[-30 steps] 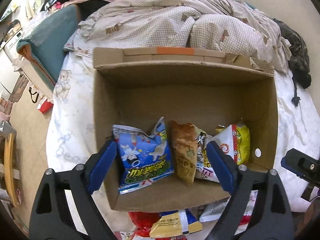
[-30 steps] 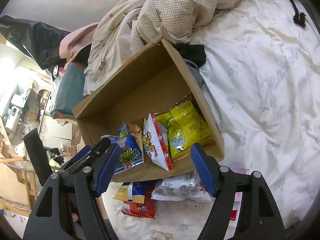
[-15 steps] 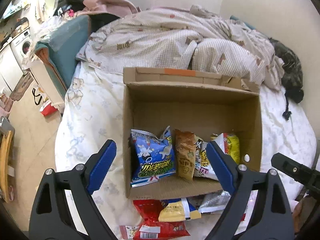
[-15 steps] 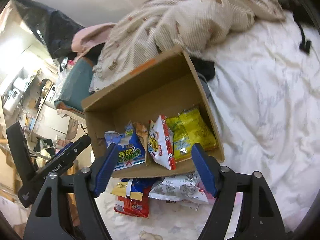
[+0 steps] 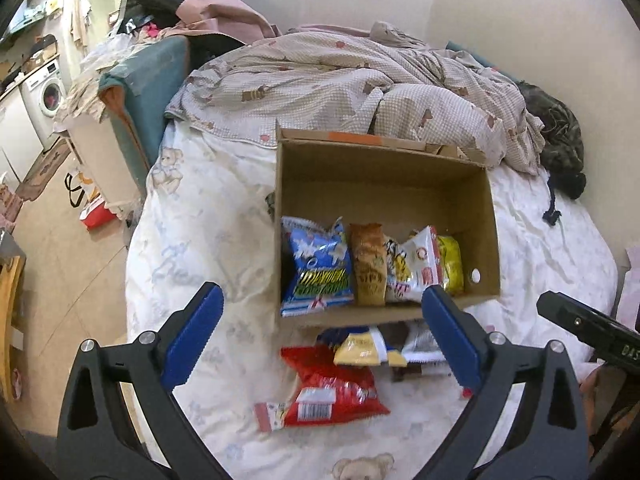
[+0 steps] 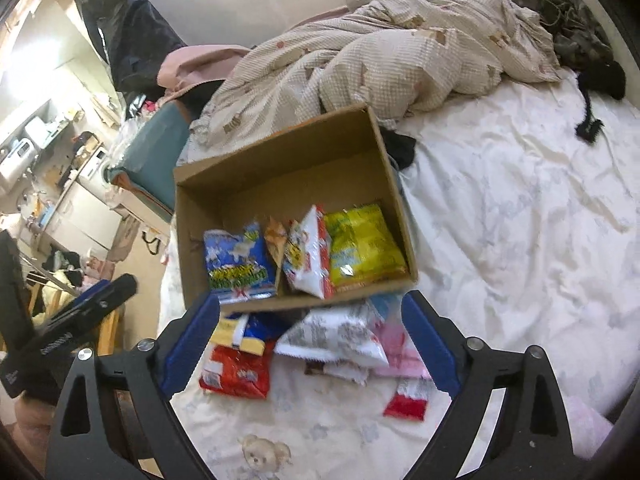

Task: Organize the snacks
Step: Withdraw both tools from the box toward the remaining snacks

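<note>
Left wrist view: the cardboard box [image 5: 384, 184] sits at the middle of the frame on the white bedsheet [image 5: 200, 216], open side up. Along its lower wall stand four snack bags in a row: a blue bag [image 5: 318, 266] at the left, a brown bag [image 5: 368, 264] touching it, a white-and-red bag [image 5: 416, 260], then a yellow bag [image 5: 450, 264] at the right. Just below the box, loose on the sheet, lie a red bag [image 5: 332, 388], a yellow-and-blue bag [image 5: 360, 346] above it, and a silvery white bag [image 5: 420, 344] partly behind the right finger. The left gripper [image 5: 320, 344] fills the lower frame with its blue pads spread wide, nothing between them. A checked quilt [image 5: 360, 84] is bunched across the upper middle.

In the right wrist view the box [image 6: 280, 176] lies center-left, tilted in the frame, with the same four bags inside. Below it, the silvery white bag [image 6: 336, 336] overlaps a pink packet [image 6: 400, 356]; a small red packet [image 6: 408, 398] lies lower right of these. The right gripper [image 6: 312, 344] is likewise wide apart and holds nothing. The left gripper's body shows at the left edge of this frame.
</note>
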The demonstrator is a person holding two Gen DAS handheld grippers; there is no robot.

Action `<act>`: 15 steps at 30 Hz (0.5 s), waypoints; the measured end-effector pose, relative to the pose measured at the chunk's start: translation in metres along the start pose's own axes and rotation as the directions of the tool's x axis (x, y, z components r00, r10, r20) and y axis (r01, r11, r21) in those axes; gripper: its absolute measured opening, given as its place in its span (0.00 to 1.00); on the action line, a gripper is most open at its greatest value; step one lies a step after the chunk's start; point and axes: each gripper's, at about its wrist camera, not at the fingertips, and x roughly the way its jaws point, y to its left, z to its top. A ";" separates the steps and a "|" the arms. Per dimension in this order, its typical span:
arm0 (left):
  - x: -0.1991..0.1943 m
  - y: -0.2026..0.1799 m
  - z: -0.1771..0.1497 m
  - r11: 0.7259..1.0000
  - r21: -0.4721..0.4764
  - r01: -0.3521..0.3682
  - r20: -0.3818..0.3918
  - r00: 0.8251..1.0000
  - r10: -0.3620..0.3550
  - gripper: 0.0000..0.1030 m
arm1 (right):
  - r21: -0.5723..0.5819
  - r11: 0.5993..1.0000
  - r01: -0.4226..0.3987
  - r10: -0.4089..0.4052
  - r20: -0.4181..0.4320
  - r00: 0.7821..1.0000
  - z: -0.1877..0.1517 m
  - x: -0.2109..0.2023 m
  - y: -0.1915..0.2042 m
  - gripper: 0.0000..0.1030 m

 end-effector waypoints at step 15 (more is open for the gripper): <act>-0.007 0.022 -0.055 0.998 -0.021 -0.053 -0.075 0.996 0.051 0.95 | -0.016 0.997 0.080 -0.080 -0.004 0.997 -0.043 -0.012 0.001 0.92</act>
